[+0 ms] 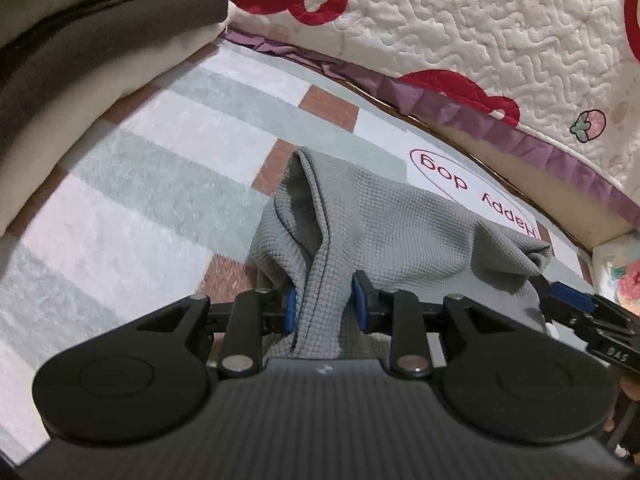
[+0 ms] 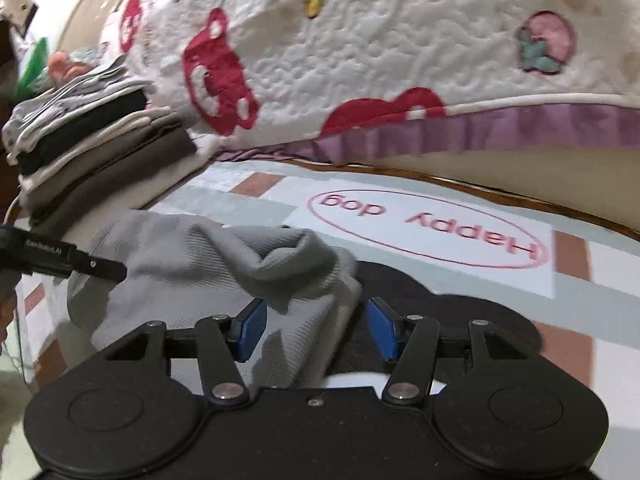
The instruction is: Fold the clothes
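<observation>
While the grey garment (image 1: 384, 232) hangs bunched over the rug (image 1: 152, 184), left gripper (image 1: 324, 304) and right gripper (image 2: 316, 324) both stand apart, cloth between the pads. Judgement: level both edges, avoid the folded stack (image 2: 100, 132).

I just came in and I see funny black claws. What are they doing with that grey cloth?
A person is folding laundry with two hand-held grippers. The left gripper and the right gripper each have a bunched part of the grey waffle-knit garment between their blue pads, jaws still partly apart. It hangs over the checked rug that says "Happy dog". A pile of folded clothes already sits beside the quilted bedspread.
</observation>
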Motion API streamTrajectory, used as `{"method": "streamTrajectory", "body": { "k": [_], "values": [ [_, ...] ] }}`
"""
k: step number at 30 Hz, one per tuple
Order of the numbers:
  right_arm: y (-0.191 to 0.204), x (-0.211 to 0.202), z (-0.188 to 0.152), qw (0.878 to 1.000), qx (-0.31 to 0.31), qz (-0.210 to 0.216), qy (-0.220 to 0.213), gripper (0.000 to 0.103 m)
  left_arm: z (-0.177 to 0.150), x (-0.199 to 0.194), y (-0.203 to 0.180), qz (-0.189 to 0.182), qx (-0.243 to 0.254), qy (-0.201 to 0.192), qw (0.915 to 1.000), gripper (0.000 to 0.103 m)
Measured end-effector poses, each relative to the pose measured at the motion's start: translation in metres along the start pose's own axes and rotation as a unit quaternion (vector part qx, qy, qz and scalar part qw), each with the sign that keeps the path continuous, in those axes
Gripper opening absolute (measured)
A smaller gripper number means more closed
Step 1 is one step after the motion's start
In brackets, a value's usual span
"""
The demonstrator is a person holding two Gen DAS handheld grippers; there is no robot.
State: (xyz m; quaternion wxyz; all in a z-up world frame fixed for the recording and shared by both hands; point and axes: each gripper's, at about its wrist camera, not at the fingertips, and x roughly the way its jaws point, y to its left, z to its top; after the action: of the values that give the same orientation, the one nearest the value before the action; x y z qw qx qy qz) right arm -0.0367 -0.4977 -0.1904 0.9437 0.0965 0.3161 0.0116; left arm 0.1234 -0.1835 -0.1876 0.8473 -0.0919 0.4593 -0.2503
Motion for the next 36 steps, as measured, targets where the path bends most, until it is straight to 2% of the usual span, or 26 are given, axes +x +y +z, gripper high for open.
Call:
{"method": "streamTrajectory", "body": {
  "k": [1,3,5,7,9,10,11,12,13,14,16,17,20,22,23,25,26,27,28,29,32,36],
  "values": [
    [0.0,0.007,0.001,1.0,-0.004,0.004,0.001,0.062,0.002,0.0,0.001,0.001,-0.002,-0.002,1.0,0.028],
    [0.006,0.024,0.0,1.0,-0.015,-0.019,0.01,0.062,0.005,0.001,0.004,0.001,-0.015,-0.005,0.9999,0.028],
    [0.012,0.034,0.004,1.0,-0.011,-0.023,-0.007,0.062,0.007,0.003,0.004,0.003,-0.014,-0.004,0.9999,0.028],
    [0.009,0.036,0.012,1.0,0.017,-0.001,-0.027,0.062,0.007,0.003,0.0,0.01,0.003,-0.001,0.9999,0.031],
    [0.003,0.037,0.025,0.997,0.072,0.021,-0.033,0.061,0.002,-0.001,-0.003,0.018,0.024,-0.005,0.9995,0.032],
    [0.0,0.036,0.03,0.994,0.097,0.034,-0.036,0.057,0.0,-0.003,-0.004,0.022,0.035,-0.01,0.9991,0.034],
    [0.0,0.037,0.036,0.993,0.104,0.044,-0.033,0.036,-0.001,-0.004,-0.003,0.024,0.038,-0.014,0.9989,0.035],
    [0.005,0.039,0.039,0.996,0.083,0.034,-0.026,0.021,0.0,-0.003,-0.001,0.023,0.028,-0.016,0.9992,0.036],
    [0.01,0.042,0.041,0.998,0.06,0.021,-0.022,0.02,0.002,-0.002,0.002,0.021,0.017,-0.018,0.9995,0.036],
    [0.01,0.044,0.04,0.998,0.063,0.017,-0.02,0.019,0.004,-0.001,0.005,0.019,0.006,-0.02,0.9996,0.036],
    [0.003,0.05,0.039,0.996,0.087,0.012,-0.013,0.019,0.01,-0.001,0.008,0.043,-0.009,-0.037,0.9984,0.05],
    [-0.002,0.053,0.039,0.994,0.105,0.01,-0.008,0.019,0.013,-0.003,0.008,0.061,-0.014,-0.051,0.9967,0.05],
    [0.001,0.052,0.04,0.996,0.092,-0.012,-0.017,0.02,0.022,-0.011,0.014,0.102,-0.016,-0.083,0.9912,0.045],
    [0.004,0.051,0.041,0.996,0.083,-0.026,-0.023,0.022,0.025,-0.019,0.022,0.081,-0.039,-0.075,0.9932,0.044],
    [0.005,0.051,0.041,0.996,0.079,-0.033,-0.026,0.023,0.024,-0.028,0.022,0.065,-0.046,-0.083,0.9934,0.044],
    [0.007,0.05,0.042,0.996,0.07,-0.047,-0.032,0.025,0.019,-0.046,0.014,0.034,-0.034,-0.104,0.9934,0.044],
    [0.008,0.049,0.042,0.996,0.065,-0.054,-0.035,0.026,0.016,-0.05,0.009,0.015,-0.022,-0.101,0.9945,0.044],
    [0.009,0.049,0.043,0.995,0.061,-0.062,-0.038,0.027,0.012,-0.053,0.004,-0.005,-0.01,-0.096,0.9953,0.042],
    [0.01,0.048,0.043,0.995,0.057,-0.069,-0.041,0.029,0.01,-0.049,-0.002,-0.026,0.003,-0.077,0.9967,0.036],
    [0.011,0.048,0.044,0.995,0.052,-0.076,-0.044,0.031,0.008,-0.041,-0.007,-0.034,0.015,-0.055,0.9978,0.035],
    [0.015,0.047,0.045,0.993,0.039,-0.096,-0.053,0.041,0.003,-0.007,-0.017,0.004,0.05,-0.02,0.9985,0.033],
    [0.016,0.053,0.041,0.995,0.017,-0.093,-0.036,0.041,0.009,0.007,-0.013,0.03,0.031,-0.019,0.9989,0.033]
  ]
}}
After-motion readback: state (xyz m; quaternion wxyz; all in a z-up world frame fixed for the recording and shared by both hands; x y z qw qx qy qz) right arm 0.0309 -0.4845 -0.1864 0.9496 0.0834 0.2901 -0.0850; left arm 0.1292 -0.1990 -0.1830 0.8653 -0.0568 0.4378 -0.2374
